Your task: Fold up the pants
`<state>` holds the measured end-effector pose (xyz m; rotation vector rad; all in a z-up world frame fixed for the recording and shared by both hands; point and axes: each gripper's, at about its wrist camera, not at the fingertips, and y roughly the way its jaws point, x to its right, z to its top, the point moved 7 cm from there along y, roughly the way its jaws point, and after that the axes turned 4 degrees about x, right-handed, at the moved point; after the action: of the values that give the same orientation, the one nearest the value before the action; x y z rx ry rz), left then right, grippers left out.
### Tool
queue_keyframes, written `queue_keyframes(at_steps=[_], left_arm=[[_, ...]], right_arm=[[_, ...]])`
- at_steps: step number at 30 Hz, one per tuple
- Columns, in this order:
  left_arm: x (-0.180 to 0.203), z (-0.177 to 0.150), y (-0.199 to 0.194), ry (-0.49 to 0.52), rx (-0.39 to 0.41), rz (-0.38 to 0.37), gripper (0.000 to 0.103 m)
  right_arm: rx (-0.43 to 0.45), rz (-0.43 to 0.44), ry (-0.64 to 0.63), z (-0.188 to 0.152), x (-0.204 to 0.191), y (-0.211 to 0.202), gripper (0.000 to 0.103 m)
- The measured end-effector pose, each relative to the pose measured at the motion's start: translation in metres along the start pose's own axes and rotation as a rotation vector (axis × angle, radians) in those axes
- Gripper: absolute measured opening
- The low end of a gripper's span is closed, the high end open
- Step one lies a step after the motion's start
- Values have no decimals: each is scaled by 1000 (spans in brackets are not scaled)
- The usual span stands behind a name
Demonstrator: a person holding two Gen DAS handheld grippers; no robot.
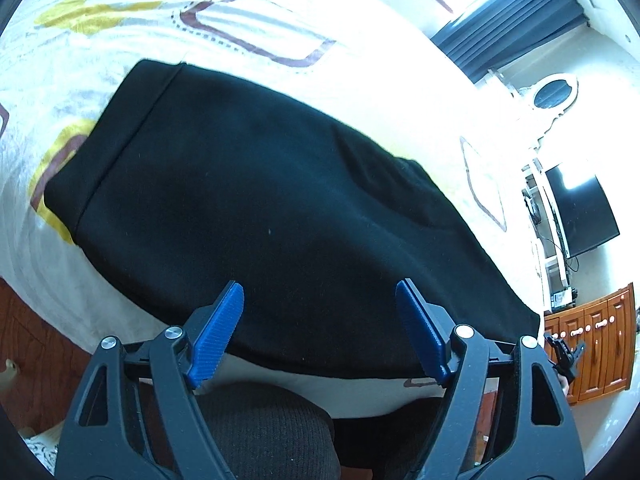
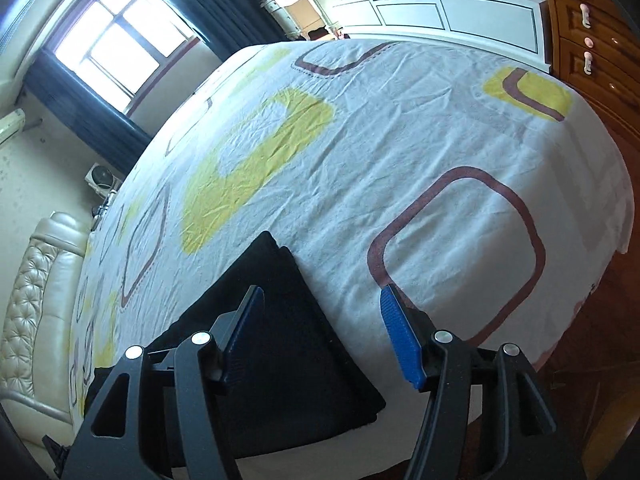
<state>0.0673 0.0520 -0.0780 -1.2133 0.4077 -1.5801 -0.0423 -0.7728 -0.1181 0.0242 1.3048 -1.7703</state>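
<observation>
Looking at both views, your left gripper [image 1: 320,328] and right gripper [image 2: 320,332] gape wide, holding nothing. Black pants [image 1: 260,208] lie folded on the patterned bedsheet [image 2: 400,140]; their 6 o'clock edge hides behind the fingers.

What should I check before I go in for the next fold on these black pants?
1. Left gripper open and empty: ok, jaws spread, nothing between the blue pads.
2. Right gripper open and empty: ok, jaws spread, nothing held.
3. Pants lying flat on the bed sheet: ok, mostly smooth, with a slight ridge toward the right in the left wrist view.
4. Layers lined up: not ok, right wrist view shows one edge stepped back from the layer beside it.
5. Free sheet beyond the pants to fold onto: ok.
6. Near edge fully on the bed: cannot tell, it lies close to the bed's edge.
</observation>
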Motion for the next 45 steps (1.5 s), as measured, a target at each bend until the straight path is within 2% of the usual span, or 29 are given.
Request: queue_keyframes(at_steps=[1, 4, 7, 8, 9, 10, 12, 15, 22, 29, 38, 45], left_arm=[[1, 3, -2, 6, 12, 4, 79], [-3, 10, -4, 14, 39, 37, 85], [-7, 14, -2, -20, 39, 39, 85], [-8, 15, 0, -34, 37, 38, 85], [-9, 16, 2, -46, 34, 36, 85], [-9, 16, 5, -56, 29, 35, 85], [-12, 17, 8, -69, 21, 39, 85], [-14, 19, 8, -60, 10, 47, 85], [-11, 20, 13, -55, -7, 56, 85], [-6, 14, 18, -35, -28, 75, 86], [-5, 11, 22, -56, -35, 59, 94], [-4, 8, 27, -42, -48, 69, 98]], right_arm=[[-13, 5, 9, 0, 3, 6, 60], [-111, 109, 53, -10, -2, 23, 63], [-171, 117, -44, -22, -23, 25, 60], [-187, 88, -87, -26, -28, 26, 59], [-194, 35, -134, -27, -32, 27, 52], [-204, 6, -158, -28, -35, 27, 42], [-241, 23, -150, -31, -42, 28, 20], [-248, 26, -149, -32, -56, 22, 19], [-183, 232, -39, -21, -105, -20, 19], [-177, 365, -62, -25, -182, -55, 19], [-230, 431, -170, -73, -288, -55, 19], [-274, 452, -221, -117, -344, -36, 19]])
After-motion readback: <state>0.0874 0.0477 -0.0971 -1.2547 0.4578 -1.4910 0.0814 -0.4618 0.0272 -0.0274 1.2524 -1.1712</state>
